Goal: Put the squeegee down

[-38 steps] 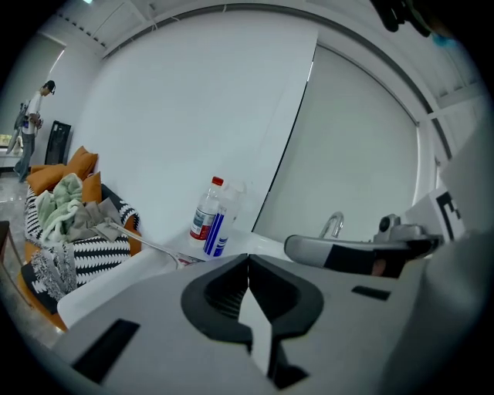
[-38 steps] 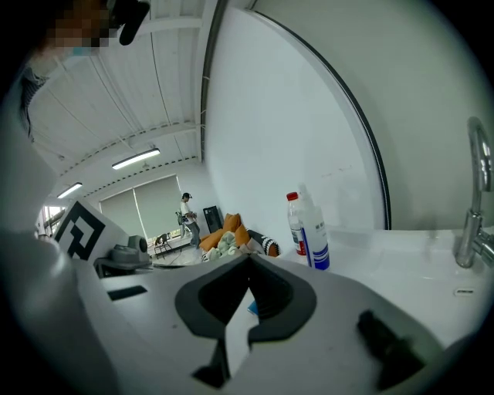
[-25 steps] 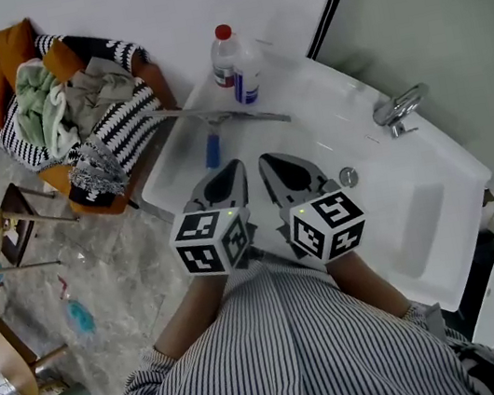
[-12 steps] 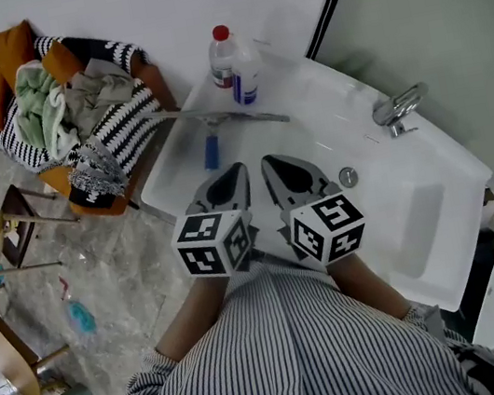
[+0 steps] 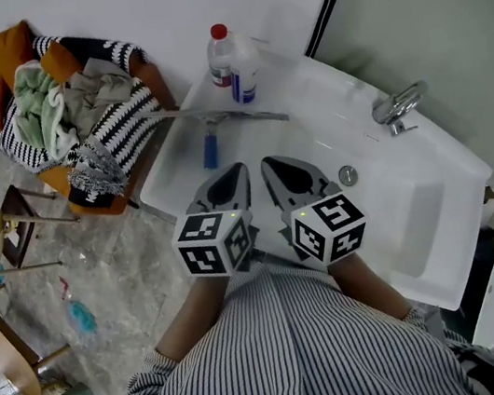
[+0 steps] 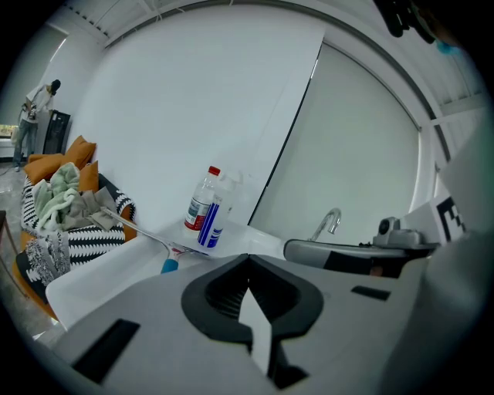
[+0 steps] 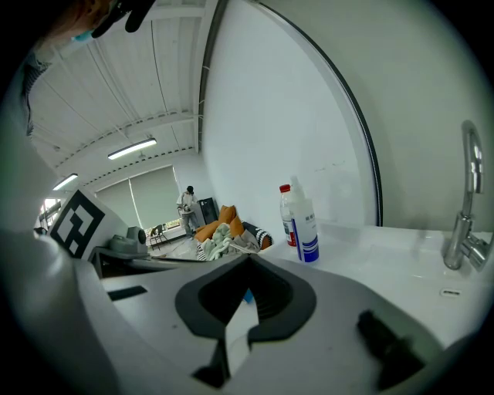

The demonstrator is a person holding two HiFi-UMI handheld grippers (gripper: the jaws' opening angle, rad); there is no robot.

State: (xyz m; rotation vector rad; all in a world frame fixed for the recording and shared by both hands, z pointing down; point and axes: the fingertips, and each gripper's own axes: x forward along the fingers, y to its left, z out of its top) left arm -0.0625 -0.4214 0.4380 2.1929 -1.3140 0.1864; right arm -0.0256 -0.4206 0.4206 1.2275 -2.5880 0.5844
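The squeegee (image 5: 219, 119) lies flat on the white sink counter (image 5: 305, 96), with its blue handle (image 5: 211, 150) towards me and its long blade crosswise. No gripper touches it. My left gripper (image 5: 234, 171) hovers just short of the handle, shut and empty. Beside it my right gripper (image 5: 270, 163) is shut with nothing in it. In the left gripper view the squeegee (image 6: 167, 253) rests beyond the shut left gripper (image 6: 248, 259). The right gripper view shows the right gripper (image 7: 248, 261) closed tip to tip.
A red-capped bottle (image 5: 221, 52) and a spray bottle (image 5: 245, 71) stand behind the squeegee. The faucet (image 5: 398, 105) and basin (image 5: 421, 218) are to the right. A basket of laundry (image 5: 70, 105) sits left of the counter, with a wooden stool (image 5: 16, 215) on the floor.
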